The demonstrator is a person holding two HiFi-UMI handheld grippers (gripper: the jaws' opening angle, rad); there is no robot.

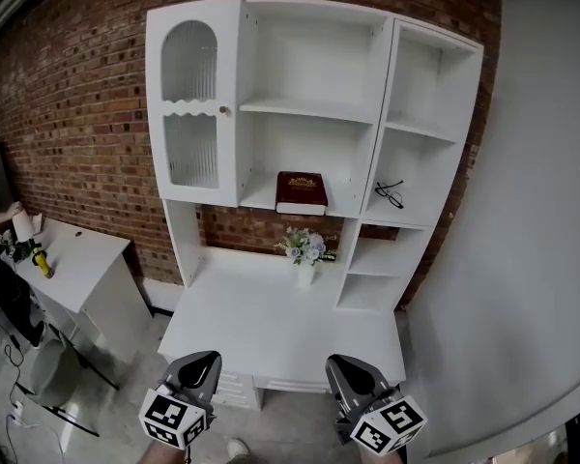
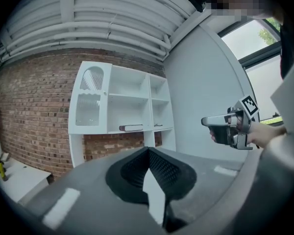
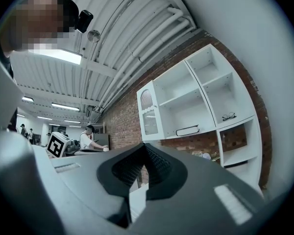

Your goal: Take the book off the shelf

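Brick wall (image 1: 68, 114) backs a white shelf unit (image 1: 309, 109) that stands over a white table (image 1: 261, 327). The book (image 1: 302, 192), dark red, lies flat on the middle shelf, left of the compartment that holds a pair of glasses (image 1: 389, 194) and above a small vase of flowers (image 1: 304, 249) on the table. The left tool (image 1: 203, 363) and the right tool (image 1: 345, 369) hang low at the near edge of the table, well apart from the book. Each has its jaws closed tip to tip with nothing between them. By the look of it the task has not begun: the book lies untouched. Reaching up to it, opening a tool, gripping it and lifting it out are all left to do.
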